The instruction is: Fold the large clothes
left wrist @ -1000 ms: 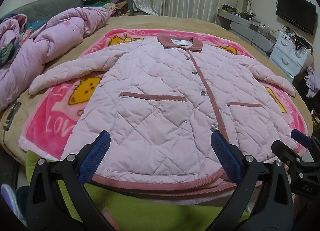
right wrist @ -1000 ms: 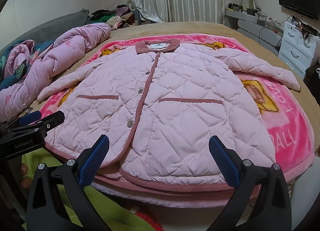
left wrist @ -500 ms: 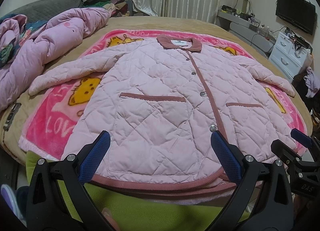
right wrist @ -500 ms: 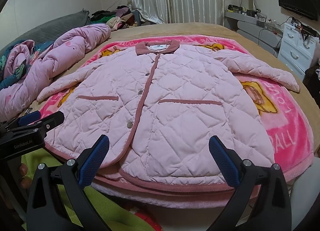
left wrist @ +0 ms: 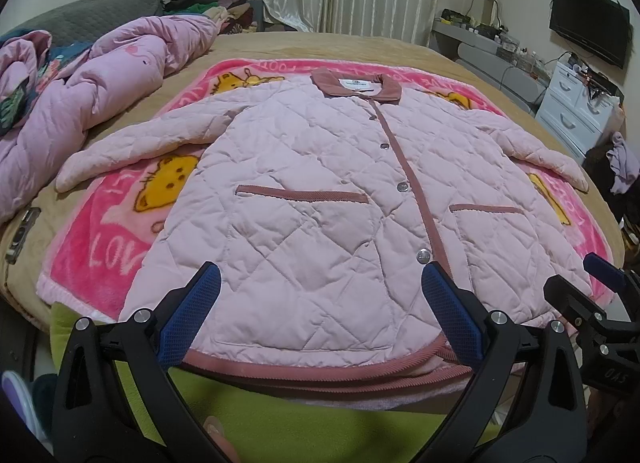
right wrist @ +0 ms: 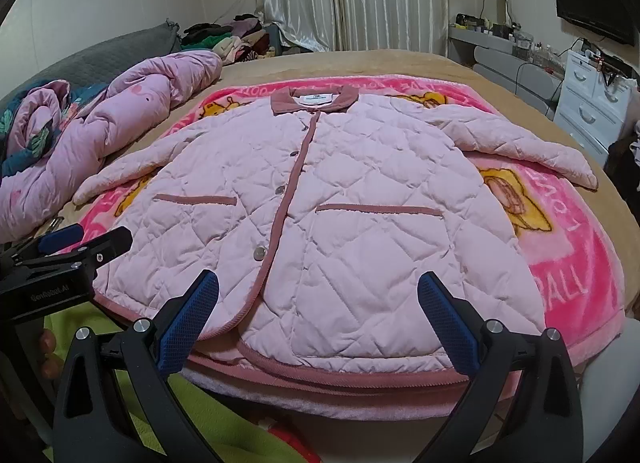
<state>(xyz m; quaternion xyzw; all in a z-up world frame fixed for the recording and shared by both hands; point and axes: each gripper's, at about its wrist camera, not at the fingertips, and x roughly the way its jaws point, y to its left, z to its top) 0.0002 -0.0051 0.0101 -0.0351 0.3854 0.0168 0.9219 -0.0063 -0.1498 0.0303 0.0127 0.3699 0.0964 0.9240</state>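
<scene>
— Step in hand, judged from the layout: first grab for the fold. Best to send the left tongs [left wrist: 318, 313] toward the sleeve at 9 o'clock, the right tongs [right wrist: 318, 317] toward the sleeve at 3 o'clock, pinching the cuffs rather than the thick quilting. Worth keeping the hem square to the bed's edge.

— State of the tongs?

— Both spread wide, holding nothing, poised just short of the hem at 6 o'clock.

— And the garment?

— Pale pink quilted jacket [left wrist: 320, 191], lying face up, buttoned, on a pink cartoon blanket [left wrist: 104, 247] across the bed [left wrist: 320, 49]. Dusty-rose collar [left wrist: 356, 83] at 12 o'clock, matching trim on placket, two pockets and hem. Sleeves splayed outward. Puffy, likely springy under a fold.
</scene>
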